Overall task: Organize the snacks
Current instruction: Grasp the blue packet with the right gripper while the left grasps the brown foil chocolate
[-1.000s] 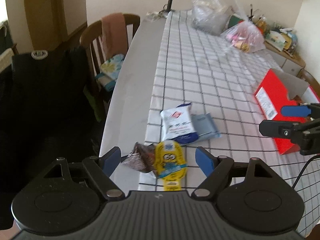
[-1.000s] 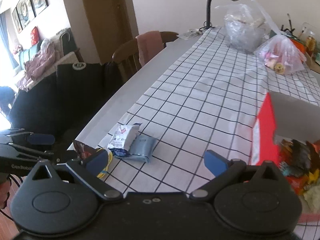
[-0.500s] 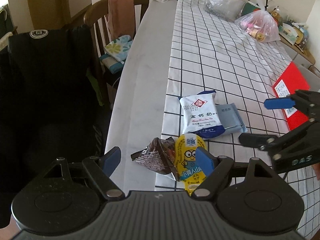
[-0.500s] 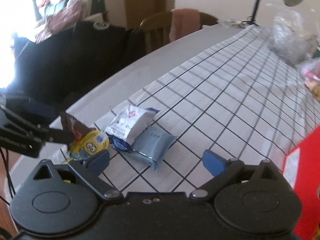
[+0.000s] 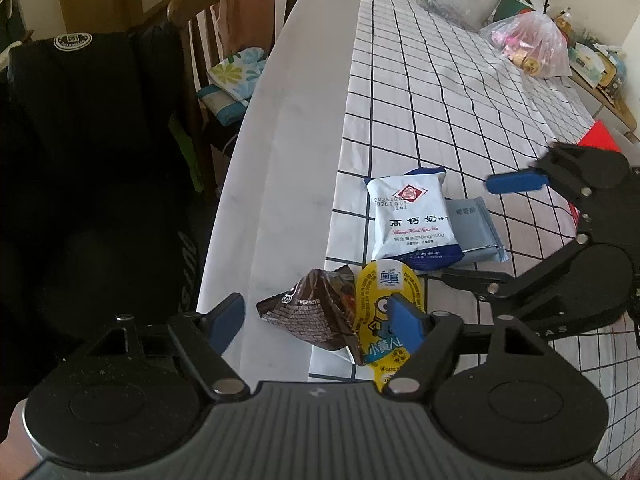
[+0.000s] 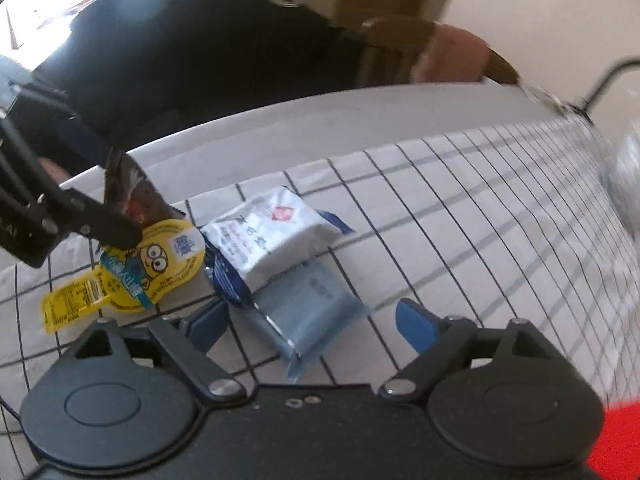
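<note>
Left claw (image 5: 316, 316): jaws spread wide, low over the near edge of the surface (image 5: 288, 128); the brown packet lies between them, the right pad over the yellow cup lid.
Right claw (image 6: 312, 326): jaws spread, straddling the near end of the grey-blue packet; no contact visible.
Brown packet (image 5: 316, 312): crumpled, at the edge of the checked cloth (image 5: 440, 92), touching the yellow cup.
Yellow cup (image 5: 384, 304): cartoon-face lid up, just beside the brown packet, close to the white packet.
White packet (image 5: 412, 220): blue-trimmed, lying flat, overlapping the grey-blue packet.
Grey-blue packet (image 6: 308, 312): flat on the cloth, partly under the white packet.
Far end of surface: two clear plastic bags (image 5: 528, 46).
Left of surface: wooden chair (image 5: 200, 40) draped with pink cloth.
</note>
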A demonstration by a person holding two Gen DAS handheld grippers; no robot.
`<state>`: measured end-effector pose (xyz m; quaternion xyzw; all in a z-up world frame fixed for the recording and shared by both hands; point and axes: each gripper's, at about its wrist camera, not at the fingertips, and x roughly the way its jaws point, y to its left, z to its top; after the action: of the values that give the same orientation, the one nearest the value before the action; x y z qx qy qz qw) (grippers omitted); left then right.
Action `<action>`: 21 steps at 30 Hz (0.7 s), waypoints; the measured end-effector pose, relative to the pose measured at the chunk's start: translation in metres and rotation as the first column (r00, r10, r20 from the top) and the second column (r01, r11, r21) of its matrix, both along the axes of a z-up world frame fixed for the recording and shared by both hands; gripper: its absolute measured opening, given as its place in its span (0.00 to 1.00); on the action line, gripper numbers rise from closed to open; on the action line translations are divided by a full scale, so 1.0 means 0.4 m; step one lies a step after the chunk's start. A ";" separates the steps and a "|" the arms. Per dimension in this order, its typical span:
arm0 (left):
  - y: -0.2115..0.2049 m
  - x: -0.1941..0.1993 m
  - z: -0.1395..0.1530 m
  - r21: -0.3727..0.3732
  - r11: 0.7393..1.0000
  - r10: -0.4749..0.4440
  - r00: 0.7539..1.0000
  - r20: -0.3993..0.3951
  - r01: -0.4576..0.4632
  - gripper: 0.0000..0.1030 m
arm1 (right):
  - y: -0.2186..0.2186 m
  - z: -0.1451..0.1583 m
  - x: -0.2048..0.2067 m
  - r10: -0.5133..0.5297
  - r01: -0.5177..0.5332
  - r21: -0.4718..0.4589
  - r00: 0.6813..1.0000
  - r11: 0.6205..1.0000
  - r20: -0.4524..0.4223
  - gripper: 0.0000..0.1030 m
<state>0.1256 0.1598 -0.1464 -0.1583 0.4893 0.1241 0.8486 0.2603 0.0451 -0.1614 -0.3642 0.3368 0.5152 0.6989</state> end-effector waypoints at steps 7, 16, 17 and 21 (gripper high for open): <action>0.002 0.005 -0.008 -0.014 1.000 0.000 1.000 -0.004 0.000 0.69 | 0.033 0.002 0.003 0.101 -0.102 -0.015 0.994 0.995 -0.035 0.75; 0.011 0.007 -0.018 -0.034 0.999 0.021 1.000 -0.011 -0.022 0.56 | 0.013 0.004 0.011 0.048 -0.048 0.004 0.992 0.999 -0.121 0.54; 0.012 0.008 -0.017 -0.034 0.999 0.025 1.000 -0.012 -0.025 0.51 | 0.007 0.005 0.011 0.034 -0.034 0.007 0.991 0.999 -0.127 0.51; 0.012 0.000 -0.013 -0.044 0.998 0.039 0.999 0.002 -0.039 0.44 | -0.023 0.010 0.006 -0.042 0.045 0.017 0.987 0.999 -0.153 0.45</action>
<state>0.1255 0.1645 -0.1517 -0.1868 0.4876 0.1297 0.8429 0.2627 0.0361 -0.1573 -0.3090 0.3918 0.5298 0.6858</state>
